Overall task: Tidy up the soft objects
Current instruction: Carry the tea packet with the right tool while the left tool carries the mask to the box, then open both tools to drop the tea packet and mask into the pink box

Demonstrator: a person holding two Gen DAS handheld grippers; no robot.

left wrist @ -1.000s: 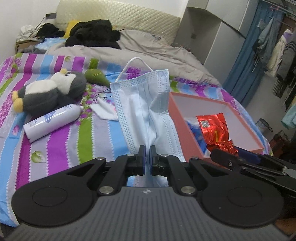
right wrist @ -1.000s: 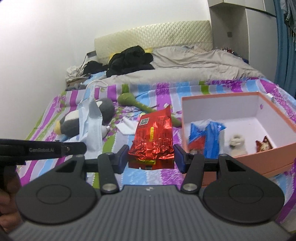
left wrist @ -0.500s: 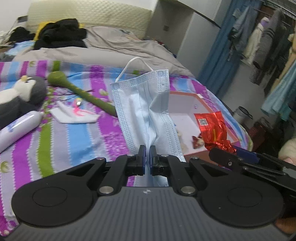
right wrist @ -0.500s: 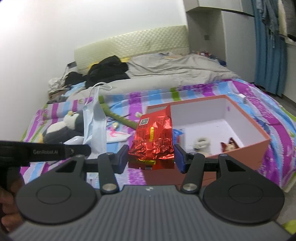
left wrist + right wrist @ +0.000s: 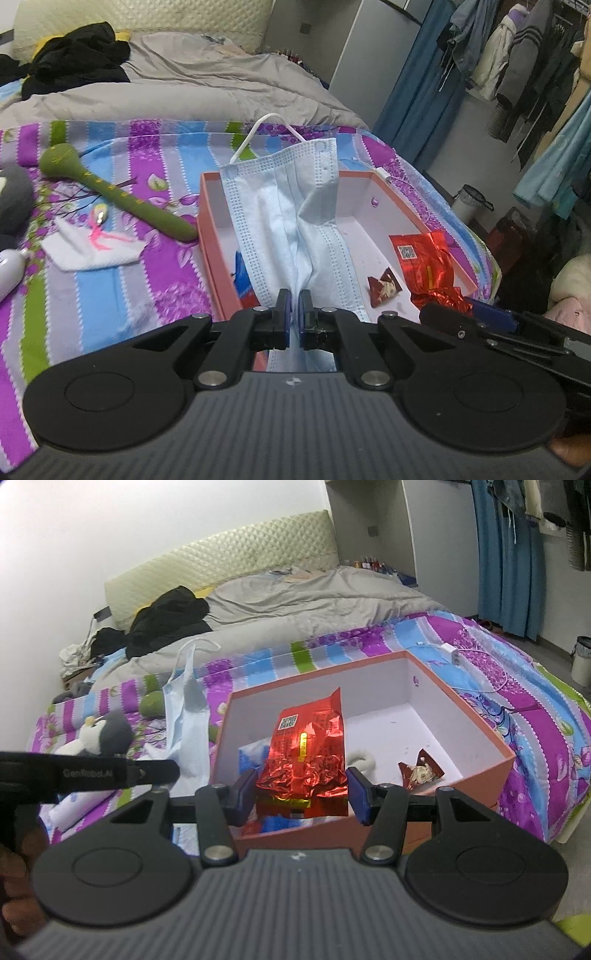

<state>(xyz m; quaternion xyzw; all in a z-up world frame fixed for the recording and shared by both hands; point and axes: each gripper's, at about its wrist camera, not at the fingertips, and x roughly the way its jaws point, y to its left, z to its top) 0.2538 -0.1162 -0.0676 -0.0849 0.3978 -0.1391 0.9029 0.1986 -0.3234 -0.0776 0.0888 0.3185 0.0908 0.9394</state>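
Over the pink box (image 5: 207, 236), the left tool (image 5: 294, 310) pinches a blue face mask (image 5: 284, 221) tight. Beside it, the right tool (image 5: 302, 790) stands half-open, clamping a red foil packet (image 5: 306, 753).

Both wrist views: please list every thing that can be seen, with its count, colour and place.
face mask: 1, light blue, hanging from the left jaws over the box
foil packet: 1, red, between the right jaws over the box
box: 1, salmon outside, white inside, on the bed
small wrapper: 1, dark red, on the box floor
blue packet: 1, in the box's near corner
green plush stick: 1, on the bedspread left of the box
white cloth: 1, with pink marks, beside the stick
penguin plush: 1, grey and white, far left
bedspread: 1, striped
left gripper: 1, black, shut on the mask
right gripper: 1, black, shut on the packet
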